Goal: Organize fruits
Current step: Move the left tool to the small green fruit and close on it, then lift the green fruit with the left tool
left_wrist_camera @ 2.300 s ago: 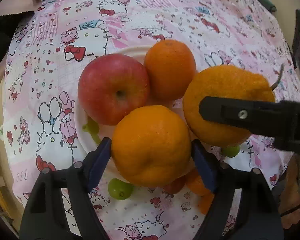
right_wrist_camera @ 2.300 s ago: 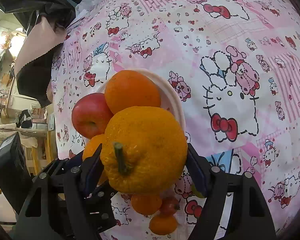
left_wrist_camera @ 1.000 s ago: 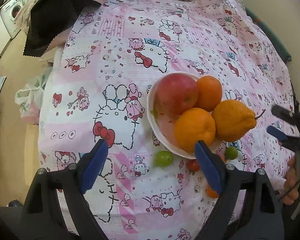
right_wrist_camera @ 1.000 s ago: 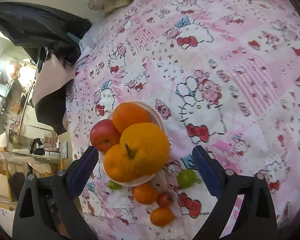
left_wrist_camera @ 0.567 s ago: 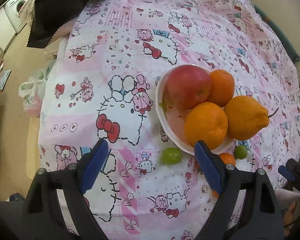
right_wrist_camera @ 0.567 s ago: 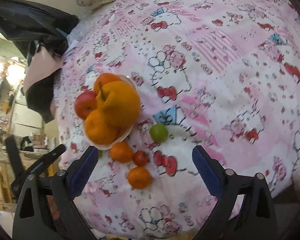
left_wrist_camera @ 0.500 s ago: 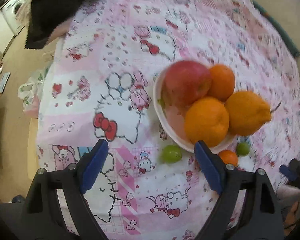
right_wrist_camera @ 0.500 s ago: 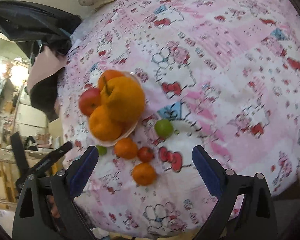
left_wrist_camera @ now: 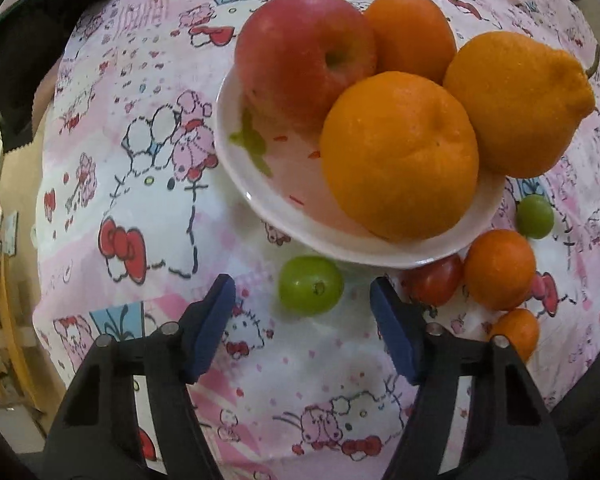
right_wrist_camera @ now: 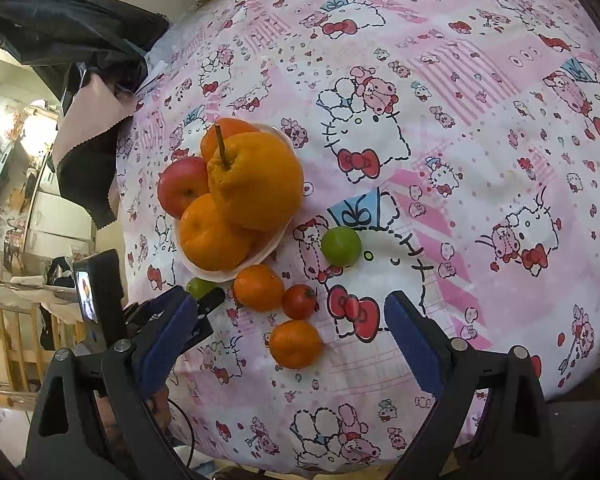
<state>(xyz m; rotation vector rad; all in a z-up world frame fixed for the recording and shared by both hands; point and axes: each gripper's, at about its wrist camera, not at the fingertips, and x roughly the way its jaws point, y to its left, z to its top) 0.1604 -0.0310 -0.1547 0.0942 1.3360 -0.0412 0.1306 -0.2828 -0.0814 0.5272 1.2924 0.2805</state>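
Note:
A white plate (left_wrist_camera: pixel 284 208) (right_wrist_camera: pixel 278 242) holds a red apple (left_wrist_camera: pixel 304 54) (right_wrist_camera: pixel 182 186), two oranges (left_wrist_camera: pixel 398 156) (left_wrist_camera: pixel 412 36) and a large bumpy orange with a stem (left_wrist_camera: pixel 516 104) (right_wrist_camera: pixel 256 178). My left gripper (left_wrist_camera: pixel 302 316) is open and empty, with a green fruit (left_wrist_camera: pixel 311 285) just ahead between its fingers. My right gripper (right_wrist_camera: pixel 284 320) is open and empty above the table's near edge. Ahead of it lie a small orange (right_wrist_camera: pixel 296 344), a cherry tomato (right_wrist_camera: pixel 299 301), another small orange (right_wrist_camera: pixel 258 287) and a second green fruit (right_wrist_camera: pixel 341 246).
The table has a pink cartoon-print cloth (right_wrist_camera: pixel 460 120). A black and pink fabric (right_wrist_camera: pixel 88 92) lies at its far left edge. The left gripper's fingers (right_wrist_camera: pixel 204 304) show at the table's left edge in the right wrist view. Furniture and floor lie beyond at left.
Both grippers let go of their oranges onto the plate and pulled back. My left gripper has since moved in low toward the green fruit; my right gripper came back closer to the loose fruit.

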